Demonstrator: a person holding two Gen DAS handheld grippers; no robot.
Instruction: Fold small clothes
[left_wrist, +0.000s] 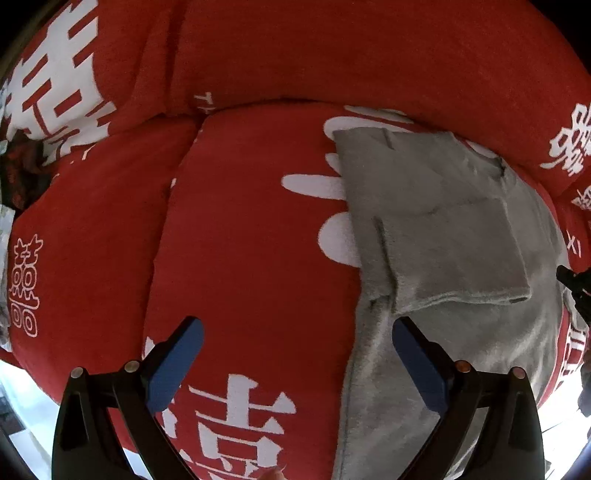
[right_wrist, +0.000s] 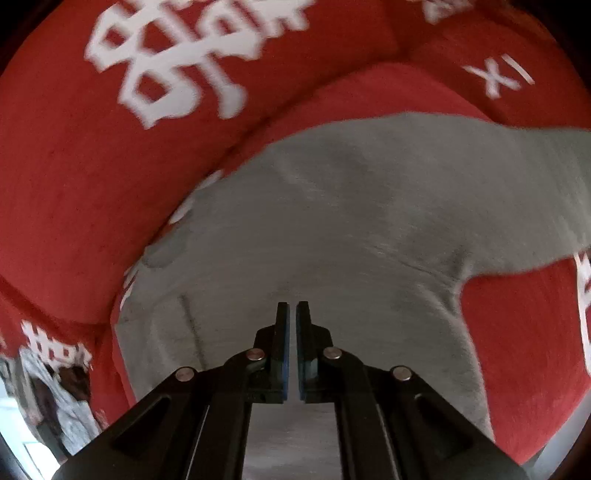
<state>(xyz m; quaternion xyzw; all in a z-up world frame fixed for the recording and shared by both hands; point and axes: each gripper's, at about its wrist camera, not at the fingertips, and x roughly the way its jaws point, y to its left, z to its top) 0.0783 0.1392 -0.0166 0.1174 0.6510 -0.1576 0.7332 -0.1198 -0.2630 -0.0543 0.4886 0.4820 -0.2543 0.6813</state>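
A grey fleece garment (left_wrist: 443, 229) lies flat on a red sofa seat with white characters (left_wrist: 251, 240); one sleeve is folded over its body. My left gripper (left_wrist: 297, 332) is open and empty, hovering above the garment's left edge near the seat front. In the right wrist view the same grey garment (right_wrist: 351, 221) fills the middle, with one sleeve stretching to the right. My right gripper (right_wrist: 292, 310) is shut with nothing visible between its pads, just above the garment's body. A dark bit of the right gripper shows at the left wrist view's right edge (left_wrist: 576, 288).
The red sofa backrest (left_wrist: 351, 51) rises behind the seat. A seam between seat cushions (left_wrist: 162, 240) runs left of the garment. A dark patterned object (left_wrist: 18, 177) sits at the far left. Pale floor (left_wrist: 22, 398) shows beyond the seat's front edge.
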